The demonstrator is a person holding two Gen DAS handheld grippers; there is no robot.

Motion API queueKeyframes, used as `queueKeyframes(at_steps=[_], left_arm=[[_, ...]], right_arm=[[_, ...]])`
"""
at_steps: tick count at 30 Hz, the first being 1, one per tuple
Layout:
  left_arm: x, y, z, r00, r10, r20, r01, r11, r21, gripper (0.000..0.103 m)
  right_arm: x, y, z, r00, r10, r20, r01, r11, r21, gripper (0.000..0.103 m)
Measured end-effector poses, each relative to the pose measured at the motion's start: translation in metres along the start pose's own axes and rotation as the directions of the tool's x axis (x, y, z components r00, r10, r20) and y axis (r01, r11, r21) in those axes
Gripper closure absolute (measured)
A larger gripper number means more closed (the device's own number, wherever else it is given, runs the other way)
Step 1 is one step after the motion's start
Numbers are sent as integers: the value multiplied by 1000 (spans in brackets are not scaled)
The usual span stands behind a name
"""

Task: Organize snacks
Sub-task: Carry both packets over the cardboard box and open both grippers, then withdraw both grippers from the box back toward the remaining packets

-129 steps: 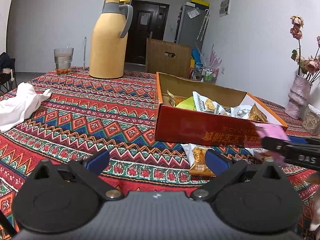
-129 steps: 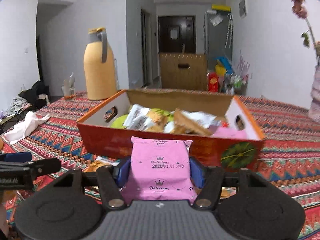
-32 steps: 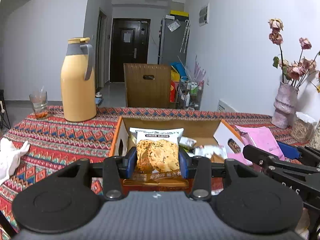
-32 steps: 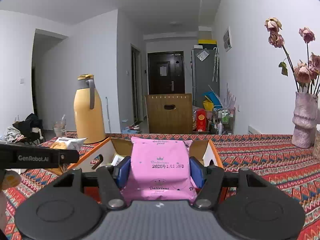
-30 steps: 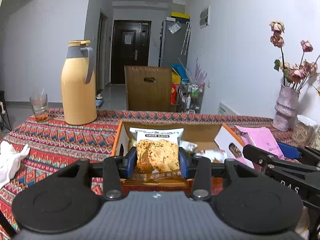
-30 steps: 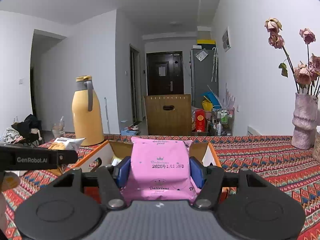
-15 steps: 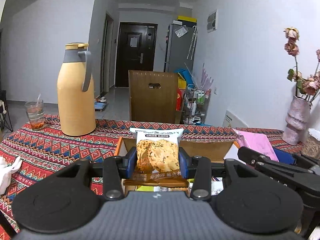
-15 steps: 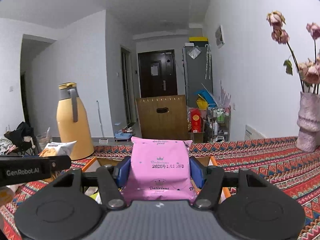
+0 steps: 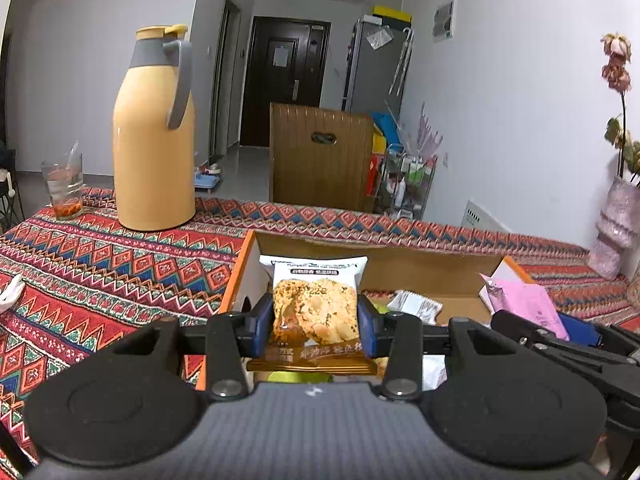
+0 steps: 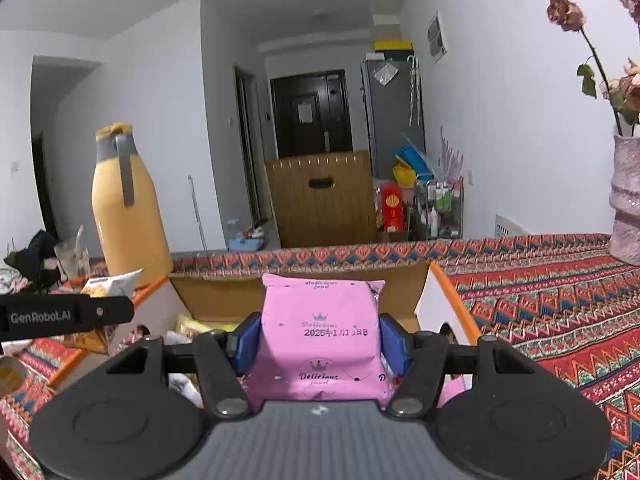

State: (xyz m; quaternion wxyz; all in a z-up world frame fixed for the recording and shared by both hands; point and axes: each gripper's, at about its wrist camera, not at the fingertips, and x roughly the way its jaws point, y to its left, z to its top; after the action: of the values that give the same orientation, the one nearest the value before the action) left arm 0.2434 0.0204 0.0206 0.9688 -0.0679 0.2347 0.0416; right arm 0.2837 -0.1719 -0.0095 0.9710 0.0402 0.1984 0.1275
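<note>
My left gripper (image 9: 316, 314) is shut on a cookie snack packet (image 9: 315, 310) and holds it over the left part of the open cardboard snack box (image 9: 400, 262). My right gripper (image 10: 320, 338) is shut on a pink snack packet (image 10: 322, 336) and holds it over the right part of the same box (image 10: 224, 294). The pink packet also shows at the right in the left wrist view (image 9: 524, 300). The left gripper's arm with its cookie packet (image 10: 108, 284) shows at the left in the right wrist view. Other wrapped snacks (image 9: 416, 306) lie inside the box.
A yellow thermos jug (image 9: 154, 136) and a glass (image 9: 63, 186) stand at the table's back left. A pink vase with dried flowers (image 9: 614, 232) stands at the right. A white cloth (image 9: 10, 288) lies at the left edge. A wooden chair back (image 9: 320, 156) is behind the table.
Both grippers have moved forward and lower over the box with their packets. 4.3 s ago the left gripper was open and empty; now it holds the cookie packet.
</note>
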Motion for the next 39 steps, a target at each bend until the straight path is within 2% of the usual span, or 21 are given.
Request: queueKeyframes(at_steps=[2,4,6,7,8,10,11,20,24,31,39], left_arm=[[1,2,-1,1000,-2,-4,2,1000,-9,58],[-1,6,-1,1000,-9,2,9,1000,-27,46],[-4,8,0,1000,5,23,-4,999,-36,17],[-6,8,0,999,14,37,-13,999,-39,11],[-8,9,0,999,23,48,-21,999,-44,0],[-8,10,1,998,38,57,-35,998,-49,0],[-8,10,1,998,38,53,-35,998,-54,0],[-7,13,4,998,49,46,-45,996,-78,0],[-19,10,9,996,55,74,-49,996,-78,0],[-55,12,20,991,54,119,-45,996,-79,0],[-91,21,3,995,33,91,-28,998,-51,0]], right_arm=[[3,2,-2,1000,-1,-10,1,1000,-5,42],[4,2,-3,1000,-2,-16,2,1000,-5,42],[3,1,-4,1000,-2,-20,2,1000,-4,39],[4,1,-3,1000,-3,-22,3,1000,-3,30],[3,1,-3,1000,-4,-20,4,1000,-3,18],[1,0,-3,1000,-4,-17,4,1000,-1,3],[0,-1,-3,1000,-5,-14,5,1000,4,0],[-1,-4,-3,1000,-3,-18,3,1000,18,0],[-6,-2,1,1000,-19,-4,20,1000,22,0],[-34,3,18,999,-28,40,27,1000,9,0],[-79,8,14,999,-16,52,18,999,-31,0]])
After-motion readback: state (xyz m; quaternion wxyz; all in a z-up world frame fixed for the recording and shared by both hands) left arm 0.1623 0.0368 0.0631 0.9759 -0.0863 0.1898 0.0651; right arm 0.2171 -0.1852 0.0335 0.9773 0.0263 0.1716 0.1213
